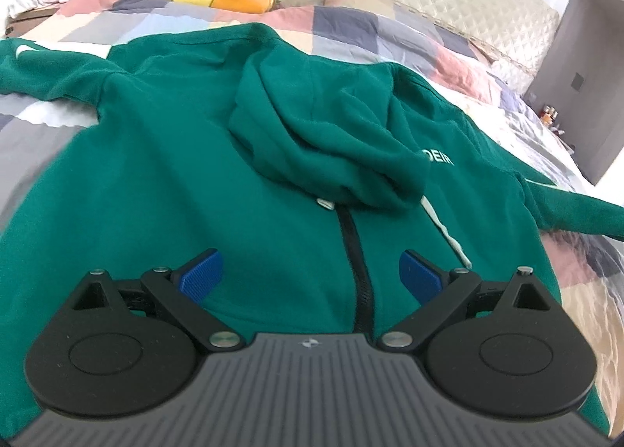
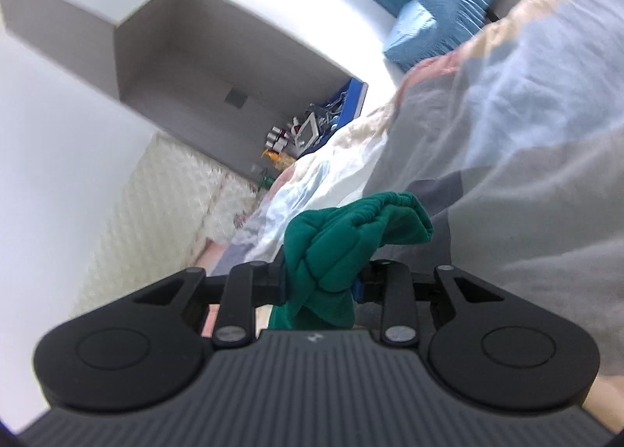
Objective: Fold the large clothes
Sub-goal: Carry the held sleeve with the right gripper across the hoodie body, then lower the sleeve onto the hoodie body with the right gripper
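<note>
— Where's the hoodie (image 1: pixel 195 181)?
— Spread front-up on the patchwork quilt (image 1: pixel 390 29), hood flopped over the zip.
— Your claws?
— Left gripper (image 1: pixel 310 271) gapes, empty, above the hem. Right gripper (image 2: pixel 319 279) pinches a bunched green cuff (image 2: pixel 351 228).

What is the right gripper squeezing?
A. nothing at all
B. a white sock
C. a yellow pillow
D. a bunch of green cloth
D: in the right wrist view the right gripper is closed on a bunched piece of green cloth, with the patchwork blanket behind it.
</note>
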### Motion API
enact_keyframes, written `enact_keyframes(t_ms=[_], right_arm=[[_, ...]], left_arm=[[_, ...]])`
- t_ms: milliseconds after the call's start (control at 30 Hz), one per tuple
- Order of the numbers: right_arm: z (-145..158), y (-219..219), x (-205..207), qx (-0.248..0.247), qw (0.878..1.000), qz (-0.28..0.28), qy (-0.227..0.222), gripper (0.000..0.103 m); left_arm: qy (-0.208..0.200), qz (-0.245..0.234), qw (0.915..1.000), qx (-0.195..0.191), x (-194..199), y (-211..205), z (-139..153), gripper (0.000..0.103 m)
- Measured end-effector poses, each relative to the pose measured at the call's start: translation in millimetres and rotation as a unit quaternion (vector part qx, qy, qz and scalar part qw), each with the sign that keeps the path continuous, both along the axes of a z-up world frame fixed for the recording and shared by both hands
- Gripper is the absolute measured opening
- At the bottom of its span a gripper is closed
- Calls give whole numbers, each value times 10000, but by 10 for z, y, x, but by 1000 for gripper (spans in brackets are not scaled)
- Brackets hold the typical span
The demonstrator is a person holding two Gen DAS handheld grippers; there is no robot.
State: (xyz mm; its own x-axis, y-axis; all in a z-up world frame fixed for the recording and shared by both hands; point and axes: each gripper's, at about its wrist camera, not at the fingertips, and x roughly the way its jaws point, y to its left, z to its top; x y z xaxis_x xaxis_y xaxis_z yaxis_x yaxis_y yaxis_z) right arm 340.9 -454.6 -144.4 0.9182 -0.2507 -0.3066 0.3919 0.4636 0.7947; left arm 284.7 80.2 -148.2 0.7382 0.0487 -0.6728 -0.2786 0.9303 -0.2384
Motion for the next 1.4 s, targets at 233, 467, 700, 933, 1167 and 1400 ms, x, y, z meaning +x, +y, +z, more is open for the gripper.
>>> enact_keyframes(t_ms=[233, 467, 700, 933, 1167, 1400], right_arm=[[952, 135, 294, -1363, 9890, 562, 86, 31], [2214, 834, 426, -2926, 9475, 1219, -428, 31], [2866, 2014, 318, -4397, 8708, 2025, -857, 31], [2627, 3147, 147, -5094, 8090, 2797, -880, 31], [1993, 4128, -86, -5353, 7546, 3686, -901, 31], [1181, 5014, -454, -5504, 6855, 4709, -736, 32]], left_arm=[[-185, 93, 9998, -52, -23, 182, 185, 99], [-421, 178, 9989, -125, -109, 395, 348, 99], [-813, 433, 9949, -402, -299, 741, 581, 99], [-1053, 735, 9881, -844, -554, 1193, 717, 99], [-1296, 1069, 9810, -967, -779, 1593, 783, 99], [-1355, 1460, 9662, -1634, -856, 2011, 638, 99]])
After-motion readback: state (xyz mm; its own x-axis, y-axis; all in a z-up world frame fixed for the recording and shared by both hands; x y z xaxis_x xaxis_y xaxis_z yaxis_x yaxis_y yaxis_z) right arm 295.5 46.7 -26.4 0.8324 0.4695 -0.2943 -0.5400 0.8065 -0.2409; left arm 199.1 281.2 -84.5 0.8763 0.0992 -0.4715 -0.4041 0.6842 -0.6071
